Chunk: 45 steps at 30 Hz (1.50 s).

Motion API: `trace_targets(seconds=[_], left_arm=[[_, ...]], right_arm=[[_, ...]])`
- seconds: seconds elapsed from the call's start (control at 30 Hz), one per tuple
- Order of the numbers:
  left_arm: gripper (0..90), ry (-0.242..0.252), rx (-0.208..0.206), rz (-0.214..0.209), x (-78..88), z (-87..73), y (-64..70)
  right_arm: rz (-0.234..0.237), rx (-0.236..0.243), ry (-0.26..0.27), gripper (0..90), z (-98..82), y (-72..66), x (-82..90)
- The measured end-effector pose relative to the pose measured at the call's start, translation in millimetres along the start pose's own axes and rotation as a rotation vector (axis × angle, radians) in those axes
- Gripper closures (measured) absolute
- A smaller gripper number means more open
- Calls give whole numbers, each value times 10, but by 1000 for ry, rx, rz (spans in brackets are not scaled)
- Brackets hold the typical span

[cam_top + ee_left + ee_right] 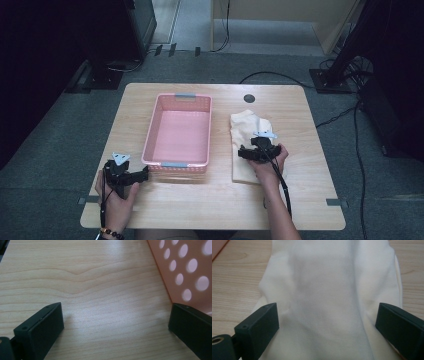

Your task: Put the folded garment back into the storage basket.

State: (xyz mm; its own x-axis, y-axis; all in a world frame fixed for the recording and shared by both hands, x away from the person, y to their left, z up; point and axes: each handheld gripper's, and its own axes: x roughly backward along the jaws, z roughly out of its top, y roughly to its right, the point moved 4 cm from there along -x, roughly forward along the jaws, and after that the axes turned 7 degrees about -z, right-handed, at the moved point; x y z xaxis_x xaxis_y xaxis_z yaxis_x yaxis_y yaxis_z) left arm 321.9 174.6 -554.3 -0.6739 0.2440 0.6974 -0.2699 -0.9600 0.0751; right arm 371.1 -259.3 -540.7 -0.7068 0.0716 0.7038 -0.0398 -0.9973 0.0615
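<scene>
right claw (325,327) spread wide over cream cloth (332,290), soft, folded, faintly creased, left claw (116,330) open

lab | grey carpet (60,150) | cables (357,145) | stand bases (327,80)

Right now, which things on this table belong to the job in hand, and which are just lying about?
Part of the job:
- folded cream cloth, under the open right tool
- pink perforated basket, empty, beside the cloth
- left tool, open over bare wood by the basket's corner

Lying about:
- dark round cap in the wooden table
- cables on the floor
</scene>
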Motion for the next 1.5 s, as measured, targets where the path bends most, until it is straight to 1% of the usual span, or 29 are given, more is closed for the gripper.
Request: trace_targets(seconds=[0.2, 0.23, 0.33, 0.47, 0.67, 0.73, 0.77, 0.83, 0.97, 1.07, 1.17, 1.2, 1.27, 1.33, 1.4, 1.43, 1.5], left_arm=[[0, 0, 0, 0, 0, 0, 0], [0, 0, 0, 0, 0, 0, 0], [0, 0, 0, 0, 0, 0, 0], [0, 0, 0, 0, 0, 0, 0], [0, 0, -1, 0, 1, -1, -1], [0, 0, 0, 0, 0, 0, 0], [0, 0, 0, 0, 0, 0, 0], [0, 0, 0, 0, 0, 0, 0], [0, 0, -1, -1, 0, -1, 0], [0, 0, 0, -1, 0, 0, 0], [0, 0, -1, -1, 0, -1, 0], [0, 0, -1, 0, 0, 0, 1], [1, 0, -1, -1, 1, -1, 1], [1, 0, -2, -2, 1, -1, 1], [1, 0, -1, -2, 1, 0, 1], [1, 0, -2, -2, 1, 0, 1], [1, 1, -1, -2, 1, 0, 1]], right_arm=[[-20, 1, 2, 40, -13, -24, -36], [-31, 10, 2, 31, -21, -39, -50], [-41, 24, 5, 18, -37, -63, -74], [-35, 29, 10, 1, -47, -83, -92], [-35, 31, 20, 0, -56, -94, -97], [-27, 40, 27, 4, -58, -99, -100], [-13, 32, 29, 24, -63, -102, -101], [-5, 30, 31, 25, -64, -98, -103], [-2, 27, 37, 39, -70, -97, -101], [-12, 19, 44, 58, -75, -99, -100], [-23, 3, 50, 110, -78, -101, -91], [-30, -8, 53, 140, -80, -100, -82], [-26, -11, 62, 183, -85, -103, -74], [-34, -24, 70, 230, -90, -98, -64], [-35, -27, 75, 250, -95, -95, -61], [-35, -29, 79, 276, -96, -91, -58], [-36, -35, 94, 382, -104, -79, -46]])
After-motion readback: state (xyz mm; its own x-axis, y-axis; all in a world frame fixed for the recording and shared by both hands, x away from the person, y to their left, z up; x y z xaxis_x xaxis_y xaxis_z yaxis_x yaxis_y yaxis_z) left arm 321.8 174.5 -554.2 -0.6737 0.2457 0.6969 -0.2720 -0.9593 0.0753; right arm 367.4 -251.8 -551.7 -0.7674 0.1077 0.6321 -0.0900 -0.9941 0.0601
